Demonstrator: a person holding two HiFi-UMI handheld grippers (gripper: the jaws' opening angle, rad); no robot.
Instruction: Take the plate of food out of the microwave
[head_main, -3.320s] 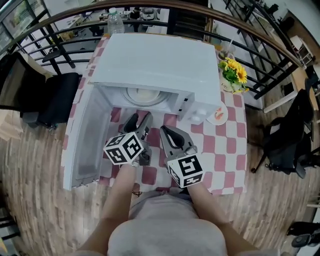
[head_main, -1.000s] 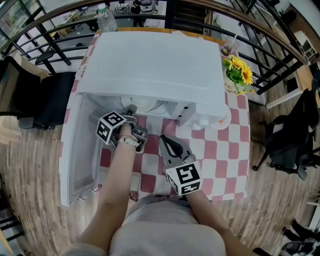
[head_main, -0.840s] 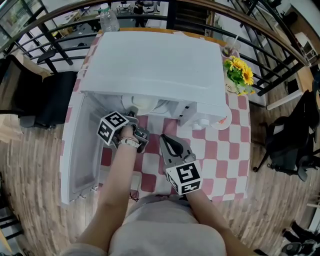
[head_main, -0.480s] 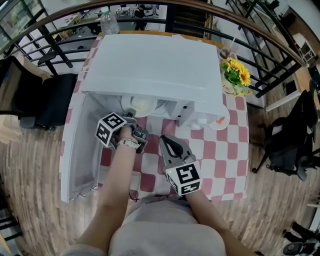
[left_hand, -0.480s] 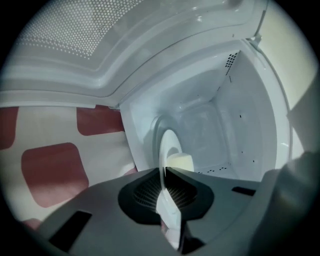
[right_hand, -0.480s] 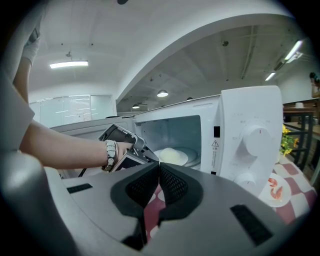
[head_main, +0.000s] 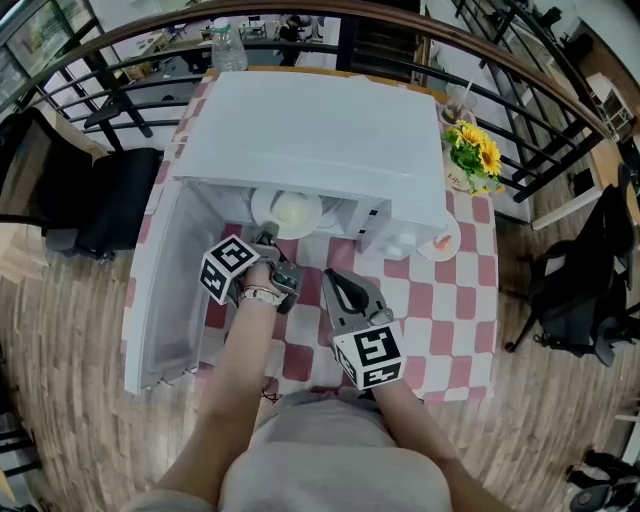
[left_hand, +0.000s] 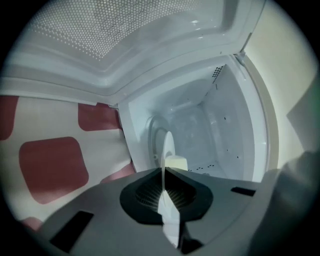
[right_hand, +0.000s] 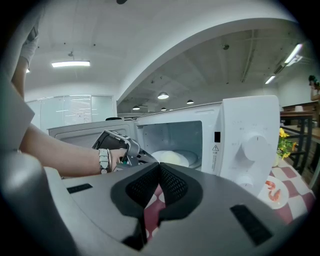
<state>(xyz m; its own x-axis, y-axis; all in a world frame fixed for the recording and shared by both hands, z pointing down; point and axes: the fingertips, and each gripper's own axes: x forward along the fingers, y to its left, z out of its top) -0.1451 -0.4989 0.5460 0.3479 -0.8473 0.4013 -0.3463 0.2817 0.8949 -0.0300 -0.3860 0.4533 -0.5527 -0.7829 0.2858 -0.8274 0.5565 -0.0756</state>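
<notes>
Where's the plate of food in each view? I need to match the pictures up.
Head view: plate of food at upper centre, in the microwave's mouth, just ahead of the left gripper.
Left gripper view: at centre, edge-on, with its rim clamped between the jaws.
Right gripper view: at centre, inside the open cavity, beyond the left gripper.
Shared landmark: the white microwave, whose cavity wall or dial panel also shows.

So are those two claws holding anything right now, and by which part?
The left gripper has just closed on the plate, pinching its near rim. The right gripper holds nothing.
</notes>
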